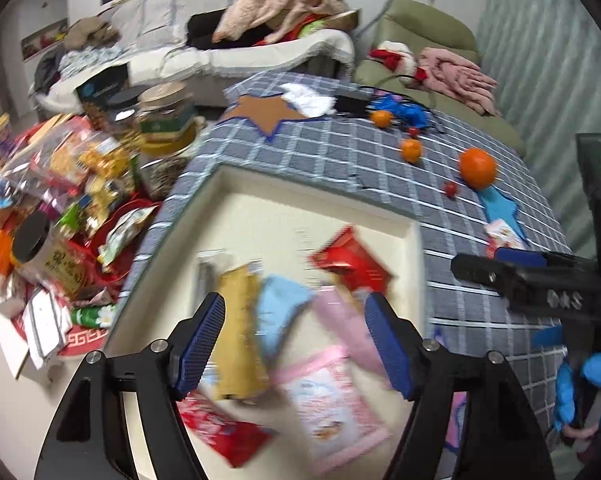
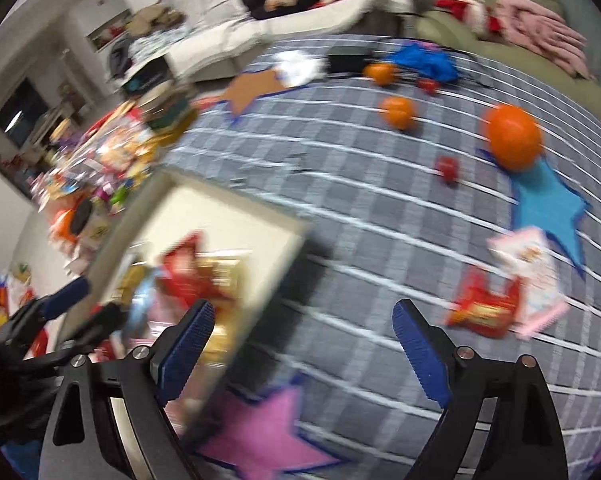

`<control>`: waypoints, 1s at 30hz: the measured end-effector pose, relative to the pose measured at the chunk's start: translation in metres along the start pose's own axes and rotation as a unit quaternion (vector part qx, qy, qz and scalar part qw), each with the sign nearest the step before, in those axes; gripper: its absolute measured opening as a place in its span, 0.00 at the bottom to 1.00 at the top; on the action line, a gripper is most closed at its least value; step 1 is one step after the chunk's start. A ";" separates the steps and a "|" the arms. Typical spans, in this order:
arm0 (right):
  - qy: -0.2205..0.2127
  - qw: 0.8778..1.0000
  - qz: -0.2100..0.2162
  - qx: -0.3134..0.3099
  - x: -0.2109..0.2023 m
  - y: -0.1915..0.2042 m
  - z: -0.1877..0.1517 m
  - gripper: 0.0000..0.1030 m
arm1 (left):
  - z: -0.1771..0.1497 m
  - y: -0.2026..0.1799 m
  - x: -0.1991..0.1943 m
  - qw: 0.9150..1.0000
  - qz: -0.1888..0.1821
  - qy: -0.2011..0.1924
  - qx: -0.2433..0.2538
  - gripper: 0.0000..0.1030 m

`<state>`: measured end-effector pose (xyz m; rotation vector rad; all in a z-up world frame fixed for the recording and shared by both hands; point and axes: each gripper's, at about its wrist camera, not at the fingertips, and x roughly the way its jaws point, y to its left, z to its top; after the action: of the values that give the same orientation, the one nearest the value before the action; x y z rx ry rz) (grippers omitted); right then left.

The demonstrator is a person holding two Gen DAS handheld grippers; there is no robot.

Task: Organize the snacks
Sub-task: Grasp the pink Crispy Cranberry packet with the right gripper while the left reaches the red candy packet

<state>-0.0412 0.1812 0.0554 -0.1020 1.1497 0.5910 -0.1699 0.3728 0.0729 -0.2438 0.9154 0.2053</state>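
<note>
Left claw (image 1: 296, 344) released above the cream tray (image 1: 414, 256) holding snack packets. Right claw (image 2: 302, 344) released beside the tray; red packet (image 2: 482, 308) lies right of it.

The left tongs (image 1: 296, 344) have black triangular arms with cut-out slots, round silver screws at the joints and ribbed blue pads (image 1: 390, 346) on the fingers. The right tongs (image 2: 304, 348) match them: black frame, silver screws, blue ribbed pads (image 2: 420, 354). A blue glove covers the right hand (image 1: 588, 390), below a small green light.
</note>
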 end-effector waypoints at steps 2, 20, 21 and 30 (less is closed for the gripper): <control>-0.006 0.999 -0.017 0.033 -0.006 -0.033 -0.001 0.89 | 0.001 -0.019 -0.003 1.000 -0.012 -0.001 0.021 0.75; 0.003 0.996 -0.084 0.042 0.033 -0.129 0.022 0.87 | 0.013 -0.171 0.055 0.990 -0.052 0.053 0.117 0.77; -0.001 0.995 -0.093 0.032 0.033 -0.129 0.023 0.78 | 0.014 -0.174 0.059 0.990 -0.050 0.052 0.120 0.77; -0.011 0.996 -0.085 0.036 0.009 -0.163 0.001 0.40 | 0.027 -0.201 0.092 0.988 -0.068 0.070 0.122 0.77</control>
<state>0.0415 0.0477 0.0121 -0.1293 1.1264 0.3991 -0.0391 0.1958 0.0387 -0.0928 1.0484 -0.0521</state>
